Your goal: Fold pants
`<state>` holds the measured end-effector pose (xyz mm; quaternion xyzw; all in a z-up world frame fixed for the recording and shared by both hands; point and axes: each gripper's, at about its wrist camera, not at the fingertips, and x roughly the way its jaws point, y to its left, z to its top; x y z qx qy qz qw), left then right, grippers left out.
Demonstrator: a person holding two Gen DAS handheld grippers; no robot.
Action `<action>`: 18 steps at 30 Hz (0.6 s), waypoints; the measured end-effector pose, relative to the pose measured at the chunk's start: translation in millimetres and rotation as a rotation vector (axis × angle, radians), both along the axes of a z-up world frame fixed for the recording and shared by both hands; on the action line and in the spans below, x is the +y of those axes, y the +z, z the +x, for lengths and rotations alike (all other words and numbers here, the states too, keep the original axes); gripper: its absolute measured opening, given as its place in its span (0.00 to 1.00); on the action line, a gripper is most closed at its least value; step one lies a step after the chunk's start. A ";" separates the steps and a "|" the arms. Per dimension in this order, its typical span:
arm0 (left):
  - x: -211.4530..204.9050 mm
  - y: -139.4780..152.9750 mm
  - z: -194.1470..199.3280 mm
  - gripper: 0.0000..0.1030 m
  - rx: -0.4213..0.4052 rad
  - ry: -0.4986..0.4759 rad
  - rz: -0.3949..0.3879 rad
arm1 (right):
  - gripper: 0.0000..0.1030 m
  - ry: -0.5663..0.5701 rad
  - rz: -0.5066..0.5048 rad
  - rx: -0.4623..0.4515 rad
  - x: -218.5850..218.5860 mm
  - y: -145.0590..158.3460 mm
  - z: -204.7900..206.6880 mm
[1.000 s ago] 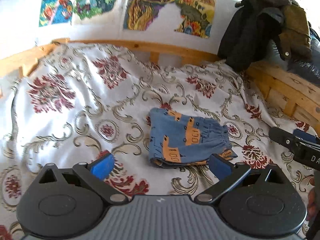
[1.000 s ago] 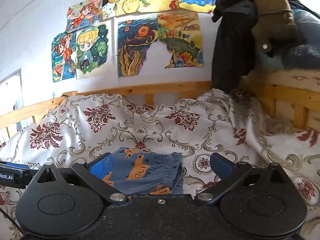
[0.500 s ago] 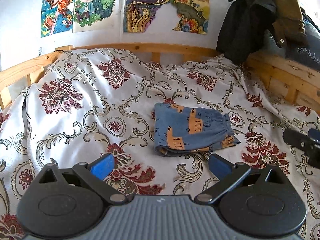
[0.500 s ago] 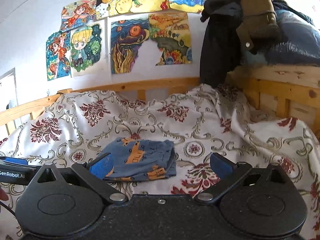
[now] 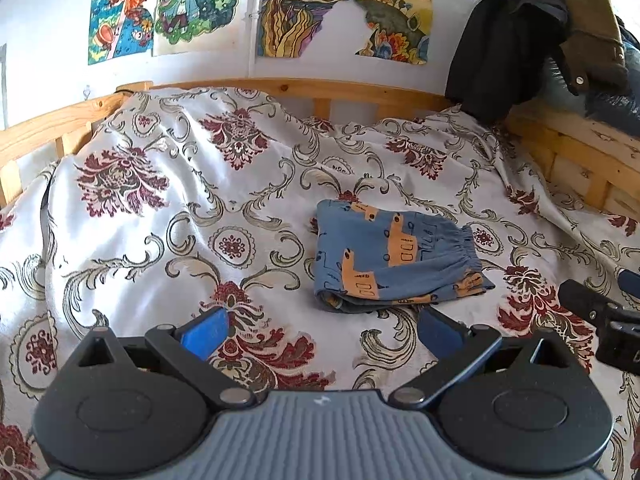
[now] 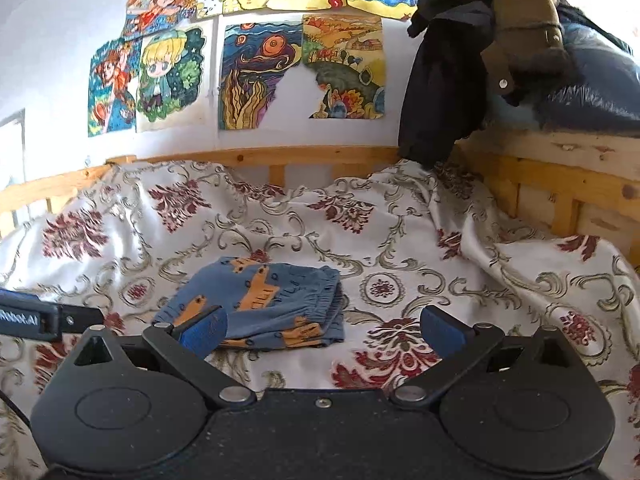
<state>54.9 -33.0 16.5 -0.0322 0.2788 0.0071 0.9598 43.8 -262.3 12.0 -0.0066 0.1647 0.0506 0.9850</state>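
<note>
Small blue pants (image 5: 384, 258) with orange truck prints lie folded into a compact rectangle on the floral bedspread (image 5: 200, 208), elastic waistband to the right. My left gripper (image 5: 320, 330) is open and empty, held back from the near edge of the pants. In the right wrist view the same pants (image 6: 264, 304) lie ahead and to the left, and my right gripper (image 6: 322, 330) stands open with nothing in it. The right gripper's black body (image 5: 600, 312) shows at the right edge of the left wrist view; the left gripper's body (image 6: 40, 316) shows at the left edge of the right view.
A wooden bed rail (image 5: 320, 94) runs along the back and right side (image 5: 580, 160). Dark jackets (image 5: 532, 28) hang over the right corner, with a dark padded bundle (image 6: 592, 92) beside them. Coloured drawings (image 6: 256, 72) cover the wall behind.
Both grippers have drawn back and up from the folded pants, which now sit farther ahead in both views. The pants have not moved. Both grippers stayed open.
</note>
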 end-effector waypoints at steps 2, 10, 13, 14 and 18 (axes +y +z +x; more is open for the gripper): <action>0.5 -1.3 0.9 1.00 0.001 0.004 0.000 | 0.99 -0.001 -0.015 0.004 2.2 -3.2 1.5; 0.2 -5.1 -2.7 1.00 -0.021 0.007 0.029 | 0.99 0.022 -0.003 0.013 4.5 -3.9 1.0; 0.6 -6.9 -3.3 1.00 -0.013 0.008 0.032 | 0.99 0.022 0.007 0.020 3.9 -4.1 1.1; 0.9 -7.3 -3.6 1.00 -0.013 0.005 0.031 | 0.99 0.022 0.010 0.023 3.8 -4.2 1.0; -0.4 -7.9 -5.5 1.00 -0.020 -0.006 0.049 | 0.99 0.023 0.009 0.032 5.4 -6.0 1.4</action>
